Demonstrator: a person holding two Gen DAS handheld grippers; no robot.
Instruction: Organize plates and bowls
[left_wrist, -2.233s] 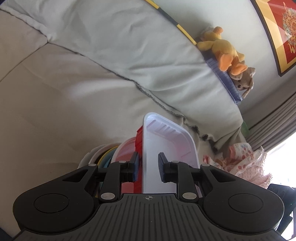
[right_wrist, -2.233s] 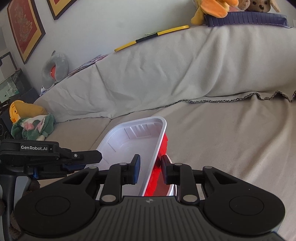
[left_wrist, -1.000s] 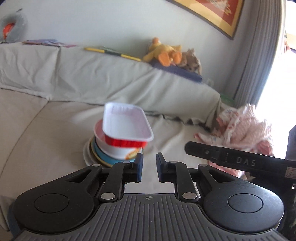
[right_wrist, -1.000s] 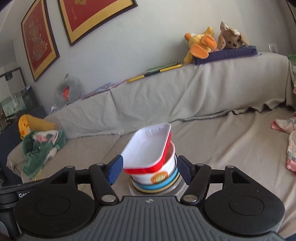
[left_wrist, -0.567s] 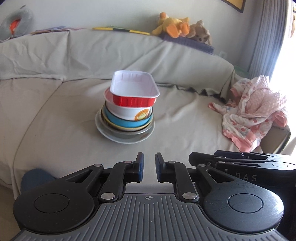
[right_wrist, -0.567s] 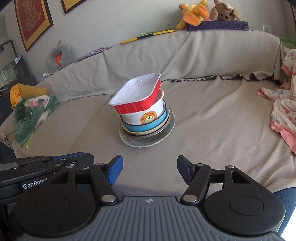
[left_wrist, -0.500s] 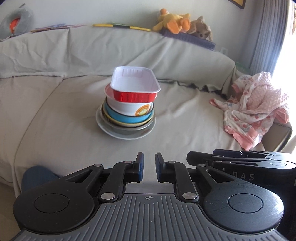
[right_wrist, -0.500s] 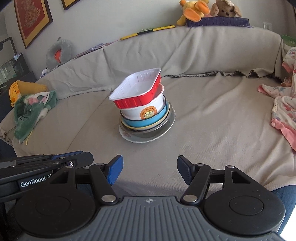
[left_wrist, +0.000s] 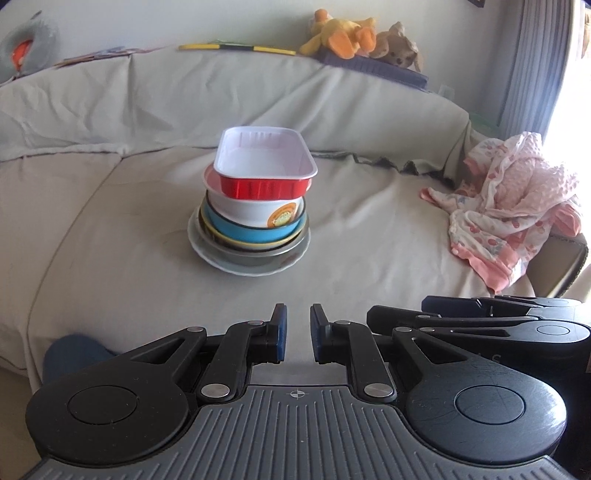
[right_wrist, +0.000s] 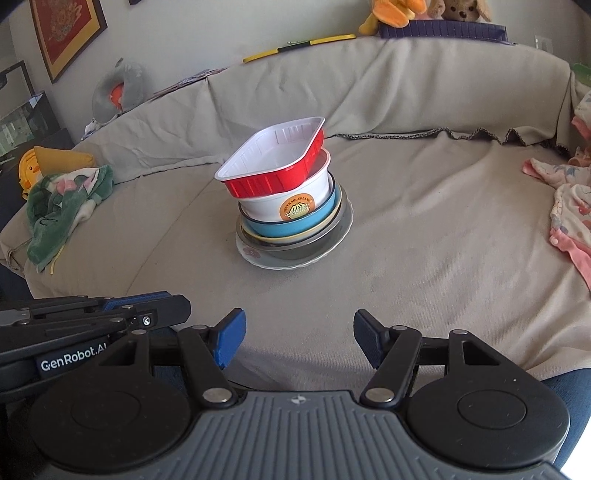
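Note:
On the grey sofa seat stands one stack. A red tray with a white inside tops it, tilted slightly. Under it come a white bowl with an orange label, a blue bowl, thin plates and a white plate at the bottom. My left gripper is shut with nothing between its fingers, well short of the stack. My right gripper is open and empty, also well back from the stack.
A pink garment lies at the seat's right end. A green cloth and a yellow duck toy lie at the left end. Plush toys sit on the sofa back. A person's blue-clad knee shows at the seat's front edge.
Both grippers let go of the red tray, which now rests on the stack, and drew back from it. The left jaws closed. In the last half second almost nothing moved.

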